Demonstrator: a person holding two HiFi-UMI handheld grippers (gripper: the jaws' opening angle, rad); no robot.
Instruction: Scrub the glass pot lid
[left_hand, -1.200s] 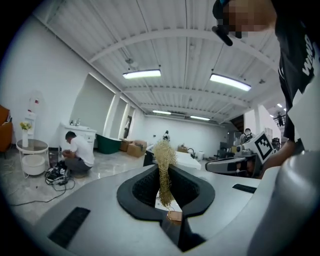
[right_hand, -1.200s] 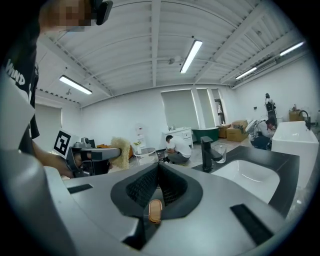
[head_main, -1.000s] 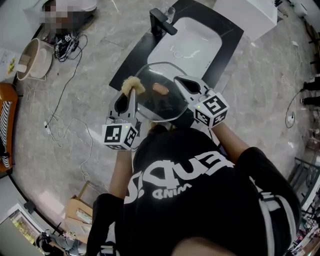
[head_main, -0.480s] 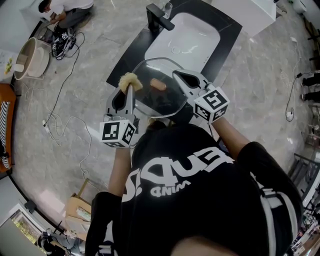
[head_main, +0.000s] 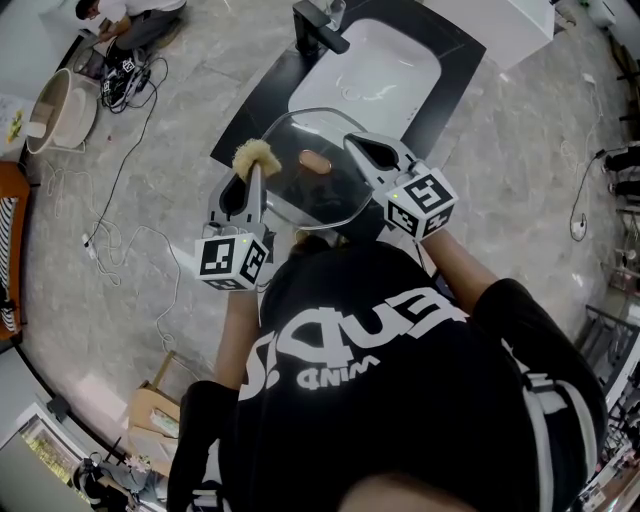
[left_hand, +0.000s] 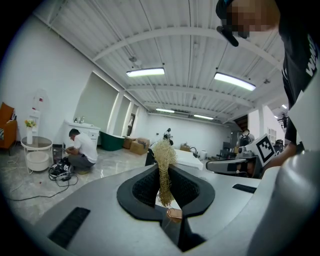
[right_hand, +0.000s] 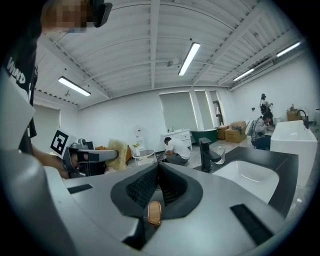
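Note:
In the head view the glass pot lid (head_main: 330, 190) is held tilted in front of the sink, its copper knob (head_main: 314, 160) showing. My right gripper (head_main: 352, 145) is shut on the lid's right rim; in the right gripper view its jaws (right_hand: 159, 172) are closed edge-on along the glass, with the knob (right_hand: 154, 212) just below. My left gripper (head_main: 254, 172) is shut on a straw-coloured scrubber (head_main: 256, 155), whose tuft rests at the lid's left rim. The left gripper view shows the scrubber (left_hand: 164, 165) pinched upright between the pads.
A white basin (head_main: 375, 75) sits in a black counter (head_main: 250, 125) with a black tap (head_main: 318, 25) and a glass (head_main: 338, 14) beside it. Cables (head_main: 130, 235) lie on the marble floor, a person (head_main: 130, 15) crouches at top left, and a cardboard box (head_main: 160, 410) sits below.
Both grippers, the lid and the scrubber have drifted slightly up the picture toward the basin. Both grips are unchanged.

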